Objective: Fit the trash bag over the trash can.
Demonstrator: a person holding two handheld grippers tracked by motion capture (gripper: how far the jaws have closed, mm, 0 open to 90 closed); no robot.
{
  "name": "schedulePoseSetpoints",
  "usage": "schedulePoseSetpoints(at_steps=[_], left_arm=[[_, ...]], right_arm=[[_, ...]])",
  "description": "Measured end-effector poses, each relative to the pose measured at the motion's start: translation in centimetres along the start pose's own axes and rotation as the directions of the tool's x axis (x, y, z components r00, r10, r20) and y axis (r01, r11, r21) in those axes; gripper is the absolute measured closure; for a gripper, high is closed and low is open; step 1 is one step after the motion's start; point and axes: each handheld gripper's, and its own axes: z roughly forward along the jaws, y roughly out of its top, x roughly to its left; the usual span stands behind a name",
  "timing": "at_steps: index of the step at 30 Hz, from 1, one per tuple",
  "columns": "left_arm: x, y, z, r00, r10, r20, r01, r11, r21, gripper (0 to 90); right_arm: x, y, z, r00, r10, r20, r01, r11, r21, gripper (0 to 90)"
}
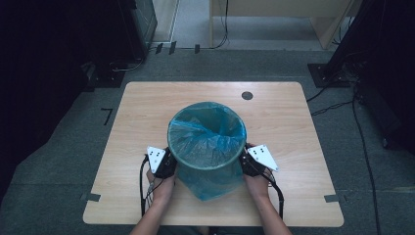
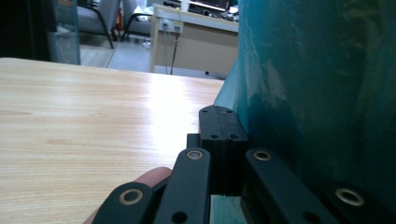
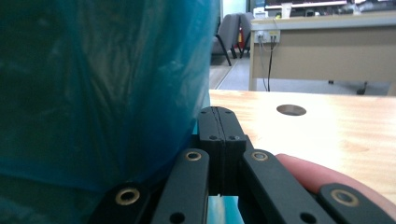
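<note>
Waste bin: a round bin [image 1: 208, 147] lined with a teal plastic bag stands upright on the desk, a little toward 6 o'clock of the middle.
Bag liner: the teal plastic bag [image 1: 205, 128] is folded over the rim and hangs down the outside wall; its loose skirt bunches on the desk at the bin's 6 o'clock side [image 1: 210, 188].
Left claw: the left claw [image 1: 169, 159] sits at the bin's 9 o'clock side, just beside the bag-covered wall. In the left gripper view its two black jaws [image 2: 223, 140] are pressed flat together with nothing between them, and the teal plastic [image 2: 317, 84] rises right next to them.
Right claw: the right claw [image 1: 244, 159] sits at the bin's 3 o'clock side, close against the wall. In the right gripper view its jaws [image 3: 219, 140] are also fully closed on nothing, the bag [image 3: 102, 84] hanging just beside them.
Hands: the left hand [image 1: 161, 188] and the right hand [image 1: 257, 186] come in from 6 o'clock, one on each side of the bin.
Desk: a light wooden desk [image 1: 147, 112] with a round cable hole [image 1: 247, 95] near its far edge, at about 1 o'clock from the bin.
Contact: whether either claw actually touches the plastic I cannot tell.
</note>
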Motion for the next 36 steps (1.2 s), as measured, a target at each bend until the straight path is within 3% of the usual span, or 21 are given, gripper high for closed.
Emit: schedulePoseSetpoints(at_steps=[1, 3, 6, 9, 12, 14, 17, 19, 23, 25, 26, 27, 29, 30, 32, 34, 35, 36], left_arm=[[0.1, 0.2, -0.2, 1.0000, 0.007, -0.006, -0.007, 1.0000, -0.006, 84.1], [0.5, 0.7, -0.6, 0.9998, -0.018, -0.012, 0.017, 0.9995, -0.026, 72.2], [1.5, 1.5, -1.3, 0.9994, -0.032, -0.015, 0.032, 0.9987, -0.039, 60.5], [2.5, 1.9, -2.1, 0.9994, -0.024, -0.023, 0.023, 0.9989, -0.040, 50.0], [3.3, 1.9, -2.8, 0.9996, 0.000, -0.028, -0.001, 0.9997, -0.023, 42.8], [3.8, 1.6, -3.2, 0.9994, 0.005, -0.033, -0.005, 1.0000, -0.008, 39.3], [4.4, 1.3, -3.7, 0.9994, 0.012, -0.033, -0.011, 0.9999, 0.010, 37.2], [4.8, 1.2, -4.1, 0.9993, 0.016, -0.033, -0.015, 0.9997, 0.017, 36.7], [5.5, 1.0, -5.1, 0.9988, 0.031, -0.038, -0.030, 0.9994, 0.019, 35.2], [6.0, 0.9, -5.6, 0.9979, 0.053, -0.039, -0.051, 0.9980, 0.038, 33.1], [6.2, 0.8, -5.7, 0.9979, 0.054, -0.036, -0.052, 0.9977, 0.043, 31.5], [6.5, 0.8, -6.0, 0.9981, 0.056, -0.027, -0.054, 0.9971, 0.054, 29.8], [7.1, 0.6, -6.4, 0.9979, 0.059, -0.025, -0.057, 0.9959, 0.070, 26.7], [7.4, 0.5, -6.6, 0.9979, 0.060, -0.022, -0.058, 0.9947, 0.084, 25.6], [8.0, 0.3, -7.0, 0.9978, 0.062, -0.024, -0.059, 0.9925, 0.107, 23.2], [8.7, 0.1, -7.4, 0.9983, 0.055, -0.022, -0.052, 0.9907, 0.126, 21.6], [8.9, -0.1, -7.6, 0.9985, 0.051, -0.021, -0.047, 0.9901, 0.132, 20.4], [9.2, -0.2, -7.7, 0.9985, 0.050, -0.024, -0.046, 0.9890, 0.140, 19.4]], right_arm=[[-0.1, 0.2, -0.3, 1.0000, -0.007, -0.007, 0.007, 1.000, -0.005, 90.0], [-0.7, 0.9, -0.8, 1.0000, -0.007, -0.005, 0.006, 1.000, -0.025, 90.0], [-1.8, 2.2, -1.3, 1.0000, -0.005, -0.008, 0.005, 0.998, -0.062, 90.0], [-2.8, 3.8, -1.6, 0.9987, -0.040, -0.031, 0.037, 0.995, -0.097, 90.0], [-3.6, 5.8, -1.9, 0.9922, -0.097, -0.079, 0.086, 0.988, -0.128, 90.0], [-3.9, 7.1, -2.1, 0.9837, -0.133, -0.120, 0.114, 0.981, -0.154, 90.0], [-3.9, 8.8, -2.3, 0.9608, -0.200, -0.192, 0.161, 0.966, -0.203, 90.0], [-3.7, 10.0, -2.3, 0.9362, -0.250, -0.247, 0.193, 0.953, -0.232, 90.0], [-2.7, 12.0, -2.1, 0.8629, -0.356, -0.359, 0.263, 0.922, -0.283, 90.0], [-2.3, 12.9, -1.9, 0.8176, -0.397, -0.417, 0.288, 0.909, -0.300, 90.0], [-2.0, 13.4, -1.8, 0.7868, -0.414, -0.458, 0.297, 0.904, -0.307, 90.0], [-1.9, 13.6, -1.7, 0.7660, -0.428, -0.480, 0.306, 0.899, -0.313, 90.0], [-1.3, 14.3, -1.5, 0.6985, -0.465, -0.544, 0.334, 0.884, -0.327, 90.0], [-1.1, 14.5, -1.5, 0.6745, -0.475, -0.565, 0.343, 0.879, -0.330, 90.0], [-0.5, 14.9, -1.3, 0.6125, -0.497, -0.614, 0.364, 0.867, -0.339, 90.0], [-0.1, 15.3, -1.1, 0.5561, -0.512, -0.655, 0.384, 0.857, -0.344, 90.0], [0.1, 15.5, -1.0, 0.5256, -0.511, -0.680, 0.384, 0.856, -0.346, 90.0], [0.2, 15.7, -1.0, 0.5007, -0.512, -0.698, 0.389, 0.853, -0.347, 90.0]])
